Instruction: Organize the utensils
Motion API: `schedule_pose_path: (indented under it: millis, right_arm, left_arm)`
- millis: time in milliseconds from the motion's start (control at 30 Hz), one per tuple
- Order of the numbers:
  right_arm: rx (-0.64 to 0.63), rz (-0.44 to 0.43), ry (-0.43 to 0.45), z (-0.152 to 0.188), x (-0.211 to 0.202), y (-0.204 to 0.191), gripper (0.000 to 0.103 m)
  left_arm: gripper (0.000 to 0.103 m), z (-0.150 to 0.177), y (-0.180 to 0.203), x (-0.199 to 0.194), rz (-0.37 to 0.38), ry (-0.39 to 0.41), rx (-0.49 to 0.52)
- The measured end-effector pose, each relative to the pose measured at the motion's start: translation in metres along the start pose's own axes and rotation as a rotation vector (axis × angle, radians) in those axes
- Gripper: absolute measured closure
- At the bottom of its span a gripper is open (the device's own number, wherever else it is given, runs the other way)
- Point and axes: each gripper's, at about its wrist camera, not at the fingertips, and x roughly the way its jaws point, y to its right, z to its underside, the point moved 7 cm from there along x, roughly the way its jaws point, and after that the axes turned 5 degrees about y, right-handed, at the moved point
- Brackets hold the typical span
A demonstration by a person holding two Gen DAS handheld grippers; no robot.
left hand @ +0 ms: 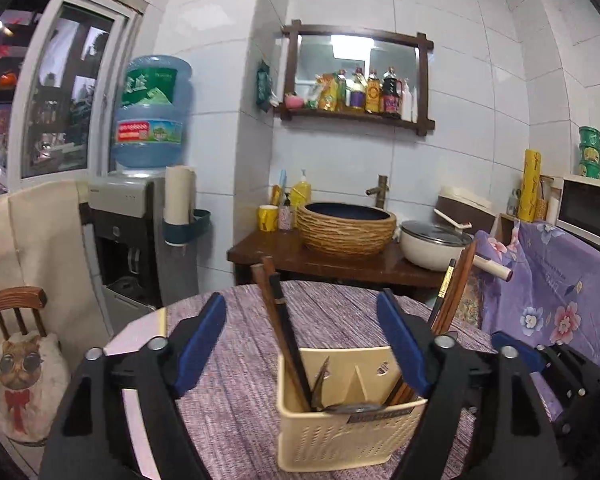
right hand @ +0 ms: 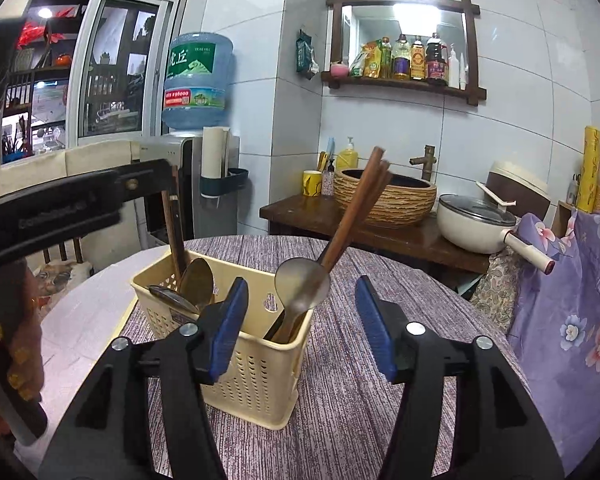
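Left wrist view: the left gripper (left hand: 302,334) is seen with its blue-padded jaws spread wide, and nothing is pressed between the pads. A cream perforated utensil holder (left hand: 342,436) is set on the purple striped tablecloth (left hand: 236,412) just in front of and between the fingers. Dark chopsticks (left hand: 278,320) are stood in its left compartment, leaning toward the upper left, and brown chopsticks (left hand: 454,292) are leaned out of the right side, partly hidden behind the right finger. A spoon bowl (left hand: 348,408) is laid across the near rim. From the right wrist view, the right gripper (right hand: 302,322) is held with its jaws apart and empty; the left pad is overlapped with the holder's near wall, though contact cannot be told. The utensil holder (right hand: 256,384) is seen at left of centre on the table. A metal spoon (right hand: 302,284) is stood bowl-up in the nearer compartment beside long wooden chopsticks (right hand: 360,208), which are tilted to the upper right. Two further spoons (right hand: 194,286) are rested in the far compartment. Behind the table, a woven basin (right hand: 384,200) and a lidded white pot (right hand: 474,224) are placed on a dark wooden counter (right hand: 400,238).
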Motion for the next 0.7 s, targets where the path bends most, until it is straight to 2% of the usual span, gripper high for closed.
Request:
schedule_pose_path:
  millis: [33, 67, 133, 200, 267, 367, 400, 533, 700]
  right_arm:
    - [0.005, -0.001, -0.001, 0.001, -0.004, 0.002, 0.030]
    - [0.015, -0.003, -0.001, 0.002, -0.009, 0.004, 0.029]
    - [0.046, -0.005, -0.010, 0.008, -0.020, 0.010, 0.023]
    - [0.078, -0.003, -0.024, 0.018, -0.029, 0.014, 0.017]
    - [0.110, -0.013, -0.045, 0.032, -0.039, 0.017, 0.017]
    - [0.150, -0.016, -0.066, 0.054, -0.052, 0.019, 0.016]
    - [0.170, -0.020, -0.073, 0.064, -0.058, 0.019, 0.012]
    - [0.224, -0.061, -0.095, 0.096, -0.084, 0.012, 0.011]
    - [0.222, -0.110, -0.055, 0.109, -0.127, -0.007, 0.006]
  left_arm:
    - [0.012, 0.000, -0.003, -0.007, -0.008, 0.012, -0.002]
    - [0.006, 0.001, -0.006, -0.015, -0.012, 0.022, -0.004]
    - [0.005, 0.007, -0.013, -0.029, -0.018, 0.018, 0.001]
    - [0.005, 0.018, -0.017, -0.038, -0.034, -0.027, 0.019]
    - [0.005, 0.031, -0.021, -0.044, -0.051, -0.074, 0.016]
    - [0.005, 0.058, -0.024, -0.058, -0.015, -0.132, -0.032]
    - [0.005, 0.068, -0.025, -0.063, -0.011, -0.151, -0.043]
    - [0.005, 0.099, -0.027, -0.084, -0.020, -0.208, -0.056]
    - [0.005, 0.121, -0.031, -0.126, -0.054, -0.187, -0.113]
